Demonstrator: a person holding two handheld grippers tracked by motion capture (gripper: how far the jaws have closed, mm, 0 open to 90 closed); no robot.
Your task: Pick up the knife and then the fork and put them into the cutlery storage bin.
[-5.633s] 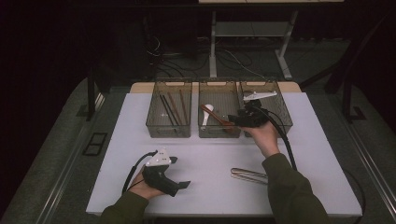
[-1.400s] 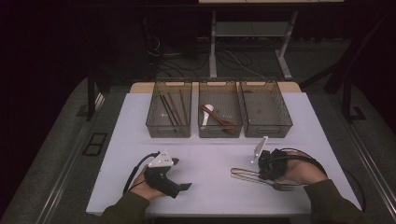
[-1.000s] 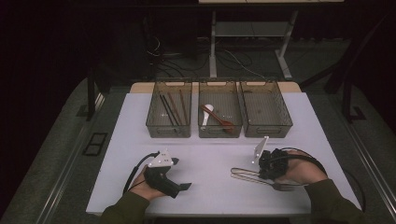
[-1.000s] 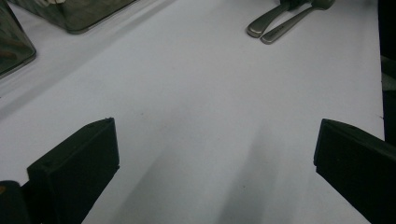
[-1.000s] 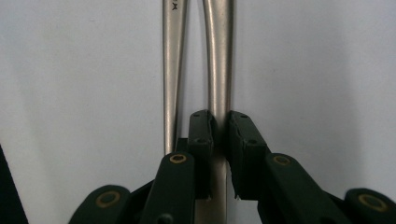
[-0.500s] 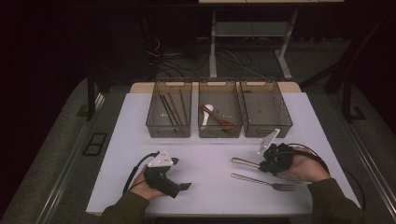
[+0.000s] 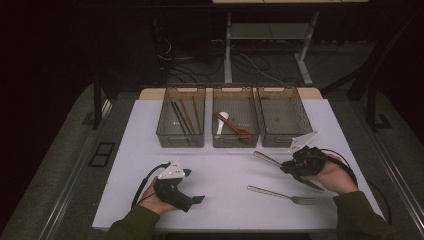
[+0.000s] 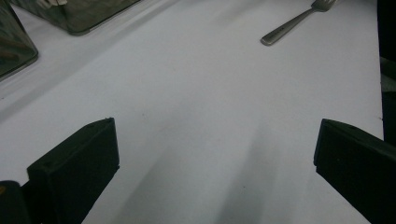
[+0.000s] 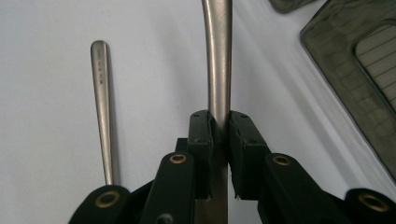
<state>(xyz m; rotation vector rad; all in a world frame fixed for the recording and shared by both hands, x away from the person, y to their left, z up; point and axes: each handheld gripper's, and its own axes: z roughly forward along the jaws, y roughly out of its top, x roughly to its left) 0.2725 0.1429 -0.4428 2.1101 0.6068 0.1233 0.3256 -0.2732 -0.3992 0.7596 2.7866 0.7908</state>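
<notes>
- White table (image 7: 225, 165) in a dark room, three clear bins along the far edge.
- Left bin (image 7: 181, 117): dark sticks, probably chopsticks. Middle bin (image 7: 235, 117): white spoon (image 7: 221, 121) and a reddish-brown one. Right bin (image 7: 284, 116) looks bare.
- Right gripper (image 7: 295, 165) sits at the table's right, just in front of the right bin, jaws pinched on a metal utensil handle (image 9: 217, 56); can't tell if it's a knife or a spoon.
- Handle sticks out toward the middle bin, its far end tilted up off the table.
- Fork (image 7: 280, 194) lies flat on the table just beside that gripper, on the near side, untouched.
- Left gripper (image 7: 192, 199) rests at front left, jaws spread wide, nothing between them, bare table underneath.
</notes>
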